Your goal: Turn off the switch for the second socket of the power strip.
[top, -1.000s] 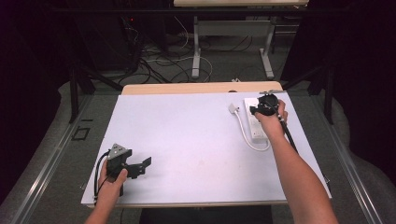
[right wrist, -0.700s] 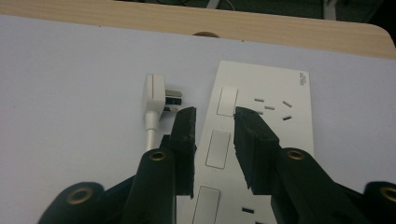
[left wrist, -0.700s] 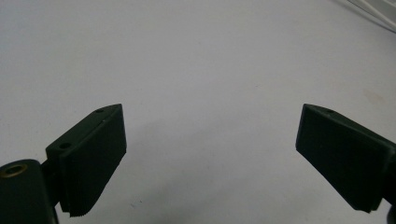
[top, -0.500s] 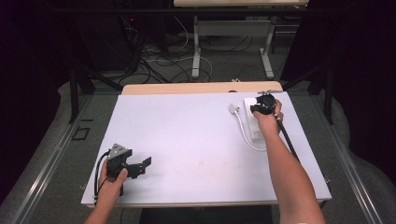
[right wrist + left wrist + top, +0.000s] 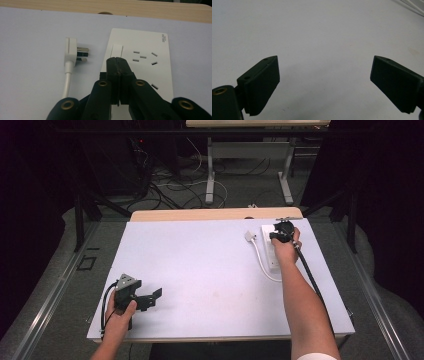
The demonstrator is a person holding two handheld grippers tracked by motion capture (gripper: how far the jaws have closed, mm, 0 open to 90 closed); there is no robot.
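The right gripper hung over the white rectangular plastic power strip, which lay at about two o'clock on the white bench, close to its far right corner. Its jaws had just been closing and now stood clenched tight together with nothing between them, the joined tips poised just short of the strip's white rocker switch. At nine o'clock from the strip, just beside it but apart, lay the white three-pin plug on its white cable, pins pointing toward the strip. The step in hand looked like a press on the switch with the closed tips. To do it well, the tips would need to come straight down on one end of the rocker rather than its middle, with steady and modest pressure so the light strip neither slid nor tipped. The left gripper rested at seven o'clock on the bench, well apart from the strip, its jaws released and spread wide over bare surface.
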